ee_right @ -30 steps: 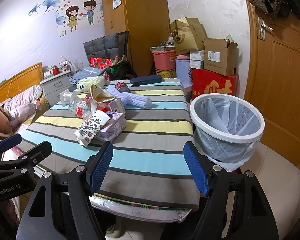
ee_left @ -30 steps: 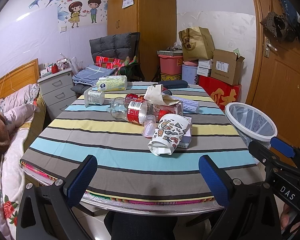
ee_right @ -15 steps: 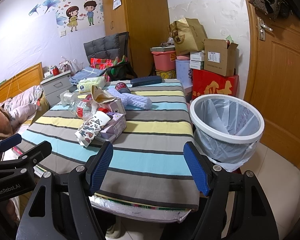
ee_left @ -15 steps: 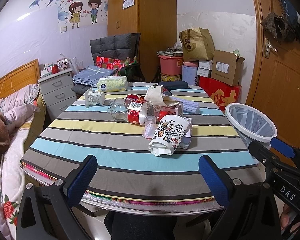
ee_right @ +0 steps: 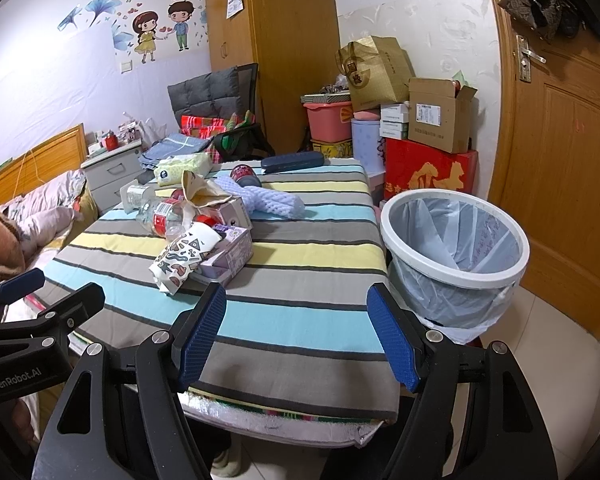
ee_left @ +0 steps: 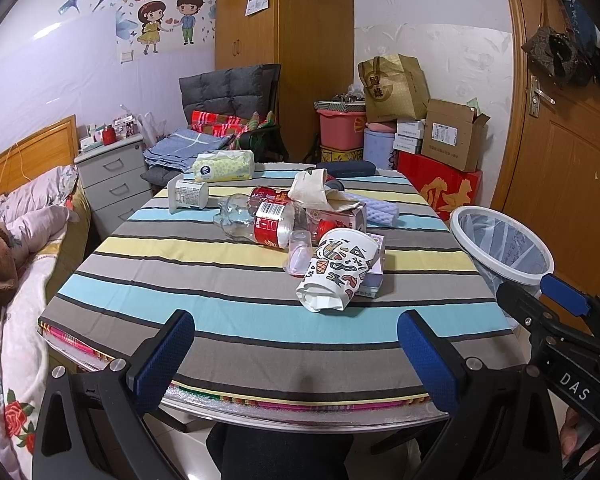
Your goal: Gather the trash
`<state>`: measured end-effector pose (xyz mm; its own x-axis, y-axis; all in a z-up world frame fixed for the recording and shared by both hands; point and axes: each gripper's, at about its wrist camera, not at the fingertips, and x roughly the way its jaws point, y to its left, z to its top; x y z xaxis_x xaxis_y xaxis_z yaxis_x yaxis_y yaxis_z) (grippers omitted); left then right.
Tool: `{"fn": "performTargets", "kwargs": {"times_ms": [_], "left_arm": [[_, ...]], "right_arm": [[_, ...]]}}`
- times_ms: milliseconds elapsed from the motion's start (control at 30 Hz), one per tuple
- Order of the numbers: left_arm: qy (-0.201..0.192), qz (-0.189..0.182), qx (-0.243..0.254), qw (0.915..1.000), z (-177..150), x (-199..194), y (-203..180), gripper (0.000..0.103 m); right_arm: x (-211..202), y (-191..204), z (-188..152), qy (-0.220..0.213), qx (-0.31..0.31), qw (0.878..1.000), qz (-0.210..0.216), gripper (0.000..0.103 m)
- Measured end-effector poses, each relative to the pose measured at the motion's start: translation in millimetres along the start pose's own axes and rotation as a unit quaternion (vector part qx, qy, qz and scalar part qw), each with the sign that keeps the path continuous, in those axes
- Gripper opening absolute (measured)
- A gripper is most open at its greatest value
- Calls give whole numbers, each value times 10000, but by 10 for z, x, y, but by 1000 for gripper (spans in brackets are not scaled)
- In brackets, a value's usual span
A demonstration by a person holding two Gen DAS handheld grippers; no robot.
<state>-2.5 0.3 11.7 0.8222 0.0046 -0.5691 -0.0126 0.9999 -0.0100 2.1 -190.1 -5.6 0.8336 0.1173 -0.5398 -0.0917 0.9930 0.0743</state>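
Patterned paper cup (ee_left: 338, 272) lies beyond both spread, empty hand-held grippers (ee_left: 296, 354) (ee_right: 296, 336).

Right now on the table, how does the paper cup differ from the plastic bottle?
The paper cup is opaque white with coloured drawings; the plastic bottle is clear with a red label. The paper cup is crumpled at its near end and leans on a small purple box; the plastic bottle lies farther back, on the striped cloth. Both lie on their sides.
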Motion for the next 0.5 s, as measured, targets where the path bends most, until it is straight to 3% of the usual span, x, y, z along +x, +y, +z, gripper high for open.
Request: {"fn": "performTargets", "kwargs": {"times_ms": [167,500], "left_arm": [[49,-45,-7,10000,5,58,-6,103],[314,-524,129,9980,94,516,-64,103]], "right_arm": [[-4,-5,13,-11,-2,10000,-8,74],[189,-38,53,30,37,9999,-93,74]]}}
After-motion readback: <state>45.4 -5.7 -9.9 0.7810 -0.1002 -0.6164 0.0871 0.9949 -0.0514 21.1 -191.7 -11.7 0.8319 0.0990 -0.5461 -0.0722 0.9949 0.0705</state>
